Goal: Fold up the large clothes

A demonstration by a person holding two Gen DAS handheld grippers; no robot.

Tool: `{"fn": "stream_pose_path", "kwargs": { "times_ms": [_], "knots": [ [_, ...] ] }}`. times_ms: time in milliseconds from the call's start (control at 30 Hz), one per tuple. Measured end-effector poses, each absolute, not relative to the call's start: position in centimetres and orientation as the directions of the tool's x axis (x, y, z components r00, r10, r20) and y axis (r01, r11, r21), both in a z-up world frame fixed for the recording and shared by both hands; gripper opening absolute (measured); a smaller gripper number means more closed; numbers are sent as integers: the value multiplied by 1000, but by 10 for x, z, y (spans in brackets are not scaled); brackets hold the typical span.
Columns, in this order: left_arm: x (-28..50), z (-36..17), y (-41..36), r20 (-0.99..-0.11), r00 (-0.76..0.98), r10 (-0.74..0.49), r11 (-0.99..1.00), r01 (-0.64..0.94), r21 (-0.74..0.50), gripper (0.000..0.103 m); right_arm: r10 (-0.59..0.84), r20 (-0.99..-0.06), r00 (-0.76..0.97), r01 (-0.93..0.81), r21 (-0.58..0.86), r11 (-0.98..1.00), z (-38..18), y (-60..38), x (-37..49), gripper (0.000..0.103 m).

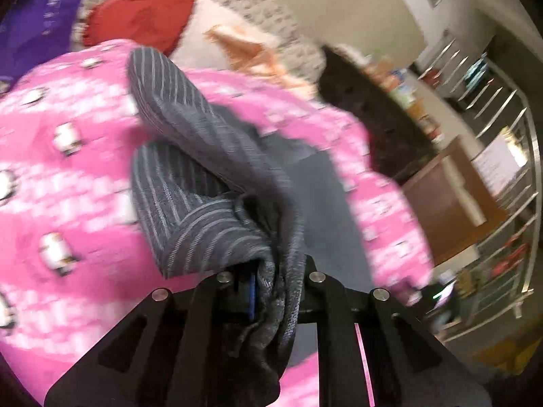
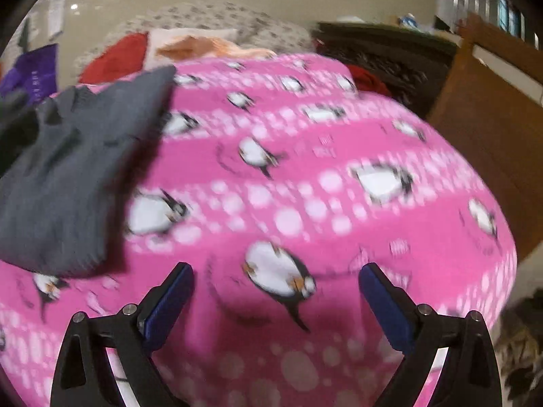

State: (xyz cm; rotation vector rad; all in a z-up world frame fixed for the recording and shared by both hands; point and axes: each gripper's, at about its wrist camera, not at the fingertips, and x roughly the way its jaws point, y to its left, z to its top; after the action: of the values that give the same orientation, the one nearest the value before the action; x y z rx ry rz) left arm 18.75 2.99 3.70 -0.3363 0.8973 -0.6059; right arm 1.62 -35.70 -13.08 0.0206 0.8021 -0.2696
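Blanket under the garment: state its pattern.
Pink blanket with penguins and white dots; right wrist view.

The left gripper (image 1: 271,281) has its jaws drawn close together, clamped on a bunched fold of grey striped cloth (image 1: 203,169) — the fabric rises from between the black finger mounts, with a sliver of blue pad showing beside it. The right gripper (image 2: 276,285) stands wide apart, its two blue-padded fingers (image 2: 169,302) splayed with nothing between them, tilted down over the pink blanket (image 2: 339,203) — not touching it, as far as the blur shows.
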Motion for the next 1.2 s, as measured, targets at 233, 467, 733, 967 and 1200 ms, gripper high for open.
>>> {"fn": "stream_pose_path", "kwargs": {
  "times_ms": [233,467,733,967,1200],
  "knots": [
    [215,36,-93,-633,426,-646,762,320,-563,11,-246,-703,667,255,-95,962,-133,-361,8,98],
    [226,-26,-152,-713,399,-577,815,217,-538,11,-230,-705,671,241,-86,967,-134,-361,8,98],
    [236,-32,-174,-716,424,-555,823,159,-545,11,-220,-706,674,243,-69,967,-134,-362,10,98],
    [217,-42,-196,-694,452,-560,827,258,-500,50,-224,-708,669,240,-80,968,-135,-361,10,98],
    [175,-1,-184,-624,421,-659,752,378,-540,77,-233,-708,666,241,-91,966,-136,-360,10,98]
  ]
}}
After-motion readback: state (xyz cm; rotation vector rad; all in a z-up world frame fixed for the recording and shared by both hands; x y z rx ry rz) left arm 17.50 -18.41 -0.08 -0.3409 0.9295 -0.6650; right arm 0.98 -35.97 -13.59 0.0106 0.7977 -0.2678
